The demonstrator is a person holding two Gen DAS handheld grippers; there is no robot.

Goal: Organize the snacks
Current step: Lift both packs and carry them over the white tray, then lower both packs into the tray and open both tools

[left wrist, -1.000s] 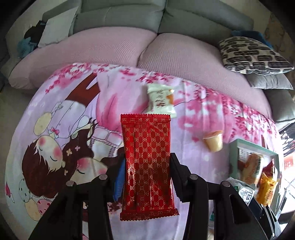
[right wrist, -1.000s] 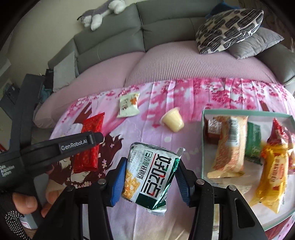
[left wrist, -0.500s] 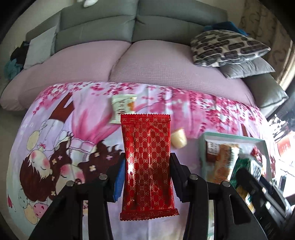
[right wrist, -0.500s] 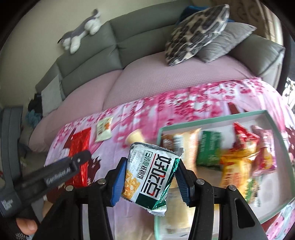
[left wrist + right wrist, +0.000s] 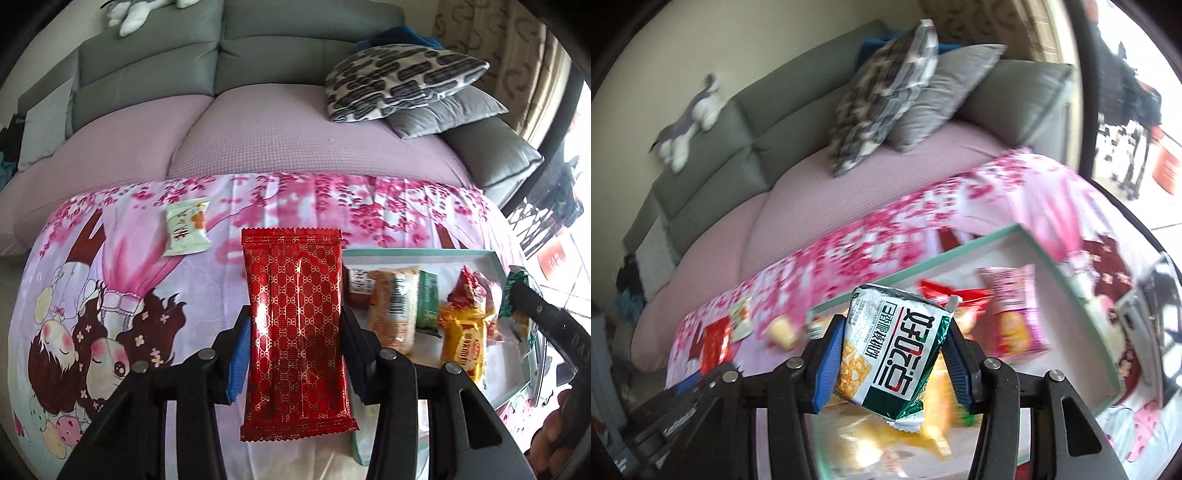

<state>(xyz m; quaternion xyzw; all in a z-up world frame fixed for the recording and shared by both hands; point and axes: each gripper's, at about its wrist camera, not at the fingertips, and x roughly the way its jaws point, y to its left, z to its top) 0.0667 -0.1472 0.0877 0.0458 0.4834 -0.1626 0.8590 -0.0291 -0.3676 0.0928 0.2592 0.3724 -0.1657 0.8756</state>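
My left gripper [image 5: 293, 354] is shut on a red patterned snack pack [image 5: 295, 332] and holds it above the pink cloth, just left of the green-rimmed tray [image 5: 417, 252]. My right gripper [image 5: 892, 363] is shut on a green and white snack bag [image 5: 892, 354] and holds it over the tray [image 5: 964, 253], which holds several snack packs. A pale green snack packet [image 5: 187, 230] lies on the cloth at the back left. A yellow jelly cup [image 5: 781, 332] lies on the cloth left of the tray in the right wrist view.
The cartoon cloth [image 5: 110, 295] covers the table in front of a grey sofa [image 5: 258, 55] with pink seat cover. Patterned and grey pillows [image 5: 402, 81] lie at the back right. The right gripper's body [image 5: 546, 325] shows at the tray's right side.
Both grippers have moved right toward the tray with their snacks. The right gripper now hangs over the tray and is tilted; the left one has come beside the tray's left edge.
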